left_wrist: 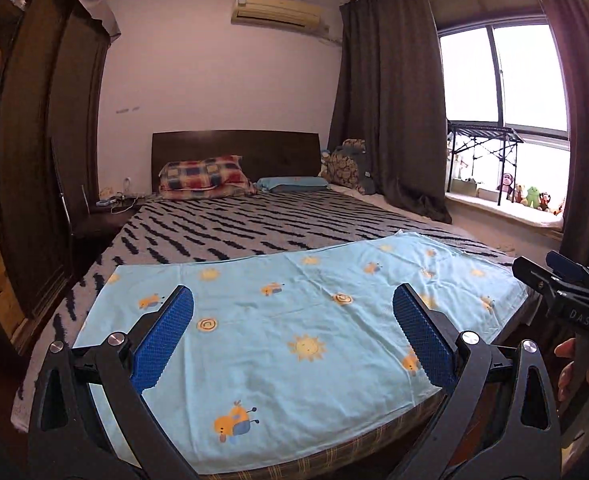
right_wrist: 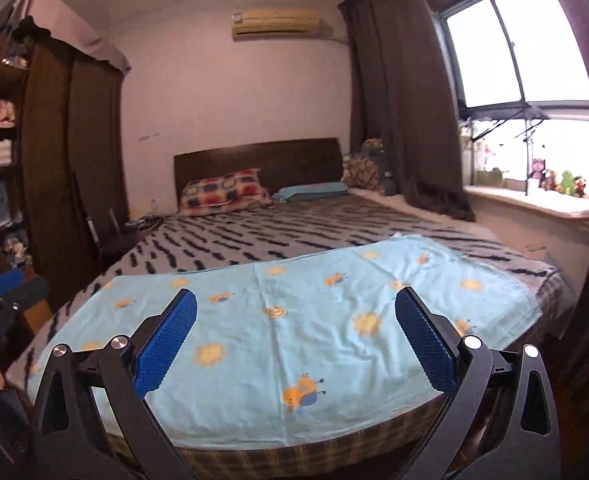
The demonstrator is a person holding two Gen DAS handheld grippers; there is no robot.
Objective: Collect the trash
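Note:
No trash shows in either view. My left gripper [left_wrist: 293,300] hangs open above the foot of the bed, its blue pads [left_wrist: 166,332] wide apart with nothing between them. My right gripper [right_wrist: 296,302] is open too, over the same light blue cartoon-print cloth [left_wrist: 294,332] [right_wrist: 294,328] that lies flat across the bed's foot. The right gripper also shows at the right edge of the left wrist view [left_wrist: 562,280], held by a hand [left_wrist: 574,364]. At the left edge of the right wrist view the left gripper [right_wrist: 2,296] appears.
The bed carries a grey zigzag cover [left_wrist: 254,228], a checked pillow [left_wrist: 204,178] and a blue pillow [left_wrist: 292,184]. A dark wardrobe [left_wrist: 42,152] stands left with a narrow floor strip beside it. Dark curtains [left_wrist: 390,120], a window and a sill with plush toys [left_wrist: 530,196] are right.

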